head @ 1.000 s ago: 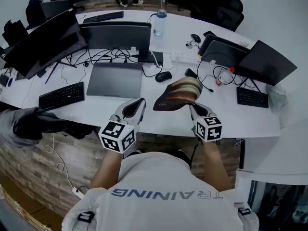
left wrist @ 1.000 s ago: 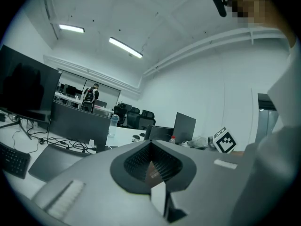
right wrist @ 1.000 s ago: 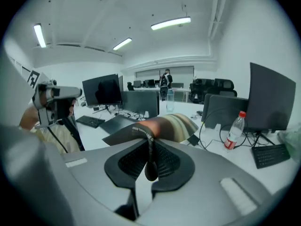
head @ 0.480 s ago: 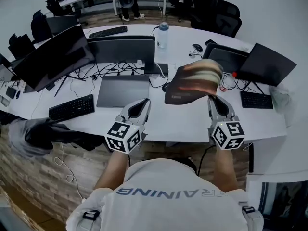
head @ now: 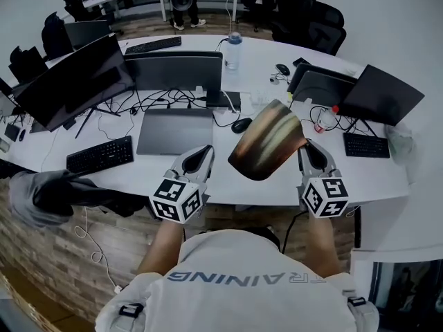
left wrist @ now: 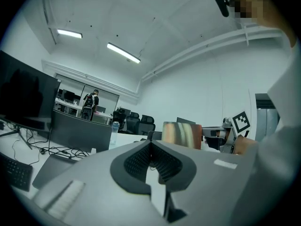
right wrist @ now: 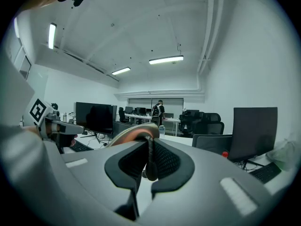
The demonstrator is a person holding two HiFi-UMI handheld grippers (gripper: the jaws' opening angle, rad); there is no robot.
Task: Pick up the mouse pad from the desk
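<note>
The mouse pad (head: 266,147), brown with orange and pale stripes, hangs in the air above the white desk (head: 239,185), bent into a curve. My right gripper (head: 305,148) is shut on its right edge, and that edge shows as a thin dark strip between the pads (right wrist: 149,159). From the left gripper view the mouse pad (left wrist: 182,134) stands upright to the right of centre, with the right gripper (left wrist: 230,136) beside it. My left gripper (head: 203,152) hovers over the desk's front edge, left of the pad, shut and empty, pads (left wrist: 150,149) touching.
On the desk behind the pad lie a black mouse (head: 241,124), a closed grey laptop (head: 174,131), a black keyboard (head: 100,155), tangled cables and several monitors. A water bottle (head: 232,50) stands further back. A dark chair with a jacket (head: 55,192) sits at the left.
The right gripper has risen with the mouse pad, which went from drooping low over the desk to standing up and curling. The left gripper has barely shifted.
</note>
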